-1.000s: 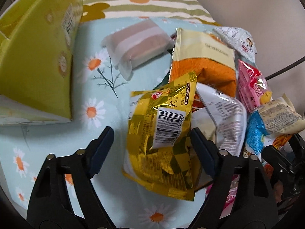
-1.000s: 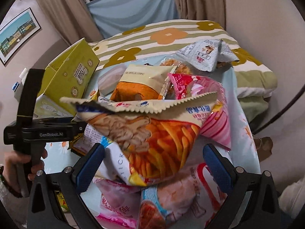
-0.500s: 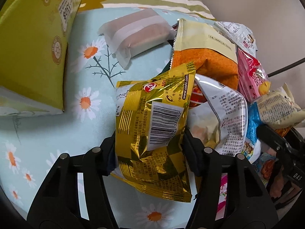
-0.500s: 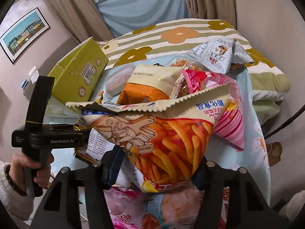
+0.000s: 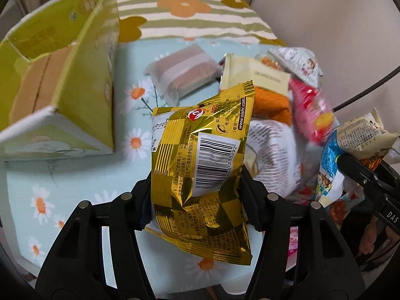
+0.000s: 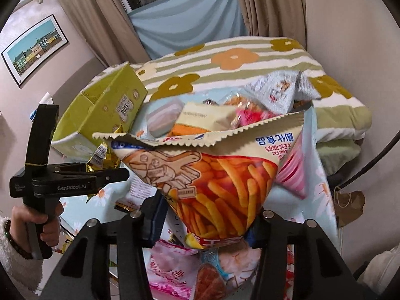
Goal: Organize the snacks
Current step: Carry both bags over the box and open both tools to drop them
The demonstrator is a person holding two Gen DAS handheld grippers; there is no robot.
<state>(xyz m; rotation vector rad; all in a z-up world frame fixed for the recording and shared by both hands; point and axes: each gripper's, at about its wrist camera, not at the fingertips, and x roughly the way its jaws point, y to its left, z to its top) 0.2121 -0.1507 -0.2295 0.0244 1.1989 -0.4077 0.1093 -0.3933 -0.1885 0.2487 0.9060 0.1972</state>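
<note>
between the fingers of the left tool (image 5: 196, 197) sits a gold foil snack bag (image 5: 202, 170), clenched at its lower half with the barcode facing the camera and the bag lifted clear of the daisy-print cloth (image 5: 75, 175) below it. to its left on that cloth stands an open yellow-green carton (image 5: 85, 80), its brown inner flaps showing. beyond the gold bag lie a pale wrapped cake (image 5: 182, 72), a cream-and-orange packet (image 5: 260, 87), a red packet (image 5: 312, 107) and a white bag with fine print (image 5: 272, 150), heaped together on the right side of the cloth.

the right tool (image 6: 207, 222) is clamped on the lower corner of a fries-picture snack bag (image 6: 217, 175), which hangs upside down with its serrated edge uppermost, above pink packets (image 6: 170, 267) under it. in the right wrist view a hand (image 6: 47, 222) in a fluffy white sleeve grips the handle of the left tool at the left edge. behind the pile lies a striped flowered blanket (image 6: 237, 57), with curtains (image 6: 92, 25) beyond it and a framed picture (image 6: 32, 47) on the wall.
</note>
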